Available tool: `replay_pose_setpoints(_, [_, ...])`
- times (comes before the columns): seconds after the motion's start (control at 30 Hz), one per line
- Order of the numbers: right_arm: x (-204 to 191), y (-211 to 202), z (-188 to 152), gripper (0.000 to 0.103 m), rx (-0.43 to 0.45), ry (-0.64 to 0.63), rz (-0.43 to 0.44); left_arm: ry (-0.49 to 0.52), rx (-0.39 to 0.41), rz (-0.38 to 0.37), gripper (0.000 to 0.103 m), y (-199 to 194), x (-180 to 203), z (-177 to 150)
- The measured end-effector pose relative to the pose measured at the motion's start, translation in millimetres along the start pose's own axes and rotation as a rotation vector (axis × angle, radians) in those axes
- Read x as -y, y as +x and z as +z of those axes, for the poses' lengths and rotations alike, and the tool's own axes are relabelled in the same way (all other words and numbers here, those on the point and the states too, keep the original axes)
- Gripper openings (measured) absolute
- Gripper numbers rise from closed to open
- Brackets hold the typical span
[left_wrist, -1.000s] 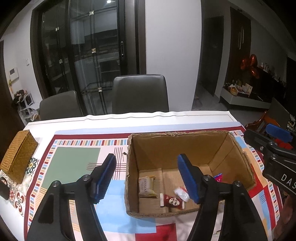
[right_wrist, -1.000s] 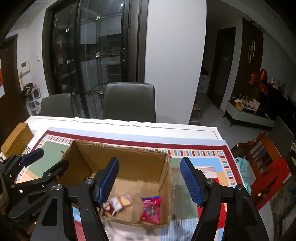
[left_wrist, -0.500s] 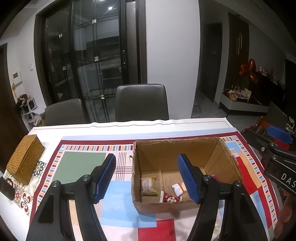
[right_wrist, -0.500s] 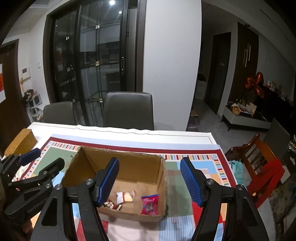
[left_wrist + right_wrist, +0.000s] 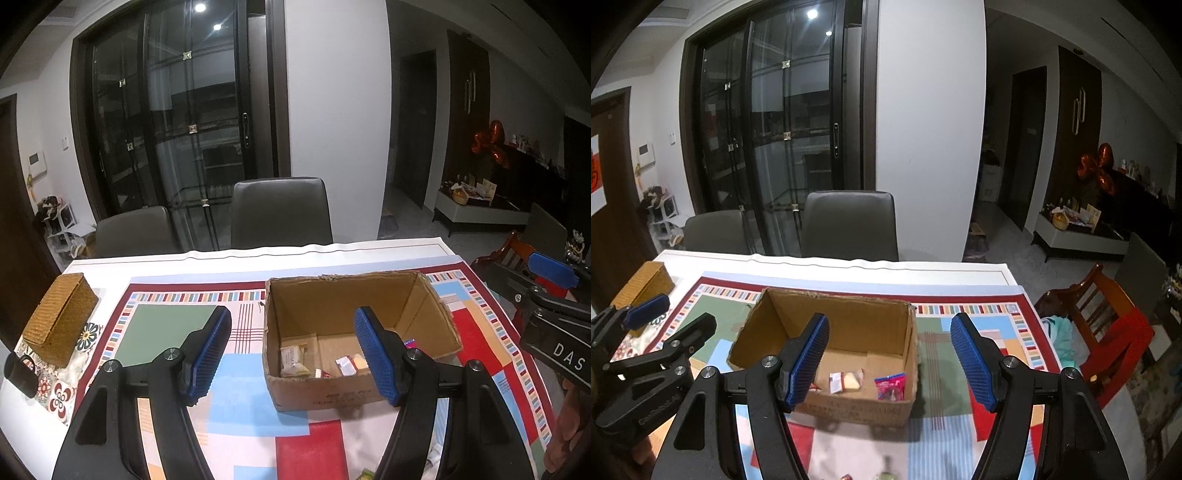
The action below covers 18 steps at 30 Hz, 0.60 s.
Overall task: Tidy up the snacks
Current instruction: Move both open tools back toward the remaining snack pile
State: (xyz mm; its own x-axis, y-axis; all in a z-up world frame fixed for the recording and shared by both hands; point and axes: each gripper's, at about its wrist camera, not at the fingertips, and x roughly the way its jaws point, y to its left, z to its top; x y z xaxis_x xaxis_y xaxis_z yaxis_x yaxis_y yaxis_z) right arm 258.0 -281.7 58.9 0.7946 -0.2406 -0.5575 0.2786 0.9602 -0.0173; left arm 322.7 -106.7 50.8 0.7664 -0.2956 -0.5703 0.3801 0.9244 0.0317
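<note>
Both grippers pulled back and up from open brown cardboard box (image 5: 360,339) over last second. Left gripper (image 5: 293,354) and right gripper (image 5: 890,356) spread apart, empty. Wrapped snacks (image 5: 849,380) on box floor, near wall. Drop likely done; more packets at near table edge.

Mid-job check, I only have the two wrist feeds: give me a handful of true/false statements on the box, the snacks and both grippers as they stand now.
1. The cardboard box stands open at the top. True.
2. The left gripper is clamped on a snack. False: its jaws are spread with nothing between them.
3. A pink packet lies inside the box, near its right wall. True.
4. The box holds no snacks. False: a beige packet and other small wrapped snacks lie on its floor.
5. The right gripper is open and carries nothing. True.
6. The woven box sits inside the cardboard box. False: it stands apart, at the table's left edge.
</note>
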Motion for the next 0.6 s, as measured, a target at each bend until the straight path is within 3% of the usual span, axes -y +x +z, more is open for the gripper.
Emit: replay_pose_setpoints(0.6, [9.3, -24.4, -33.4, 0.069, -0.024, -0.002, 0.006, 0.010, -0.012, -0.019, 0.069, -32.4, 14.2, -40.9])
